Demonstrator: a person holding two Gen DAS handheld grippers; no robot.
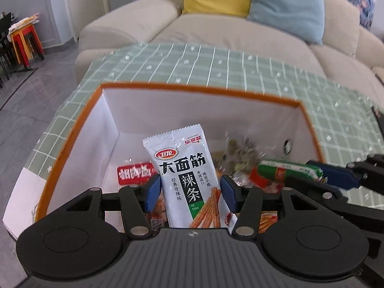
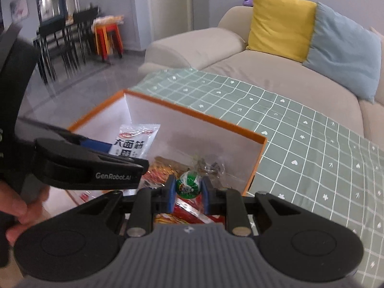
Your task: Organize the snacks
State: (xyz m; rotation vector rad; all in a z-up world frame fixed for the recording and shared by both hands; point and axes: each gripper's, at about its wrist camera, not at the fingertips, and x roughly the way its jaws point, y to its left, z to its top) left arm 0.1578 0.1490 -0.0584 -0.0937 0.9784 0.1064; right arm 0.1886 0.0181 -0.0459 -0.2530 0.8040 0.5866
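L gripper [image 1: 189, 193] clamped white latiao packet [image 1: 186, 175] | R gripper [image 2: 188, 193] clamped green sausage stick [image 2: 188, 184] | both held over orange-rimmed box [image 1: 192, 87] | box sat on green checked cloth [image 2: 300, 129]

Black hand-held gripper [image 1: 189, 193] (blue pads [image 1: 152, 193])

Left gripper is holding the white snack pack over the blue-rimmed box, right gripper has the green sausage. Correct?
Not quite: the box has an orange rim, not blue, as the left wrist view shows. The rest holds: the left gripper holds the white snack pack over it, and the right gripper has the green sausage.
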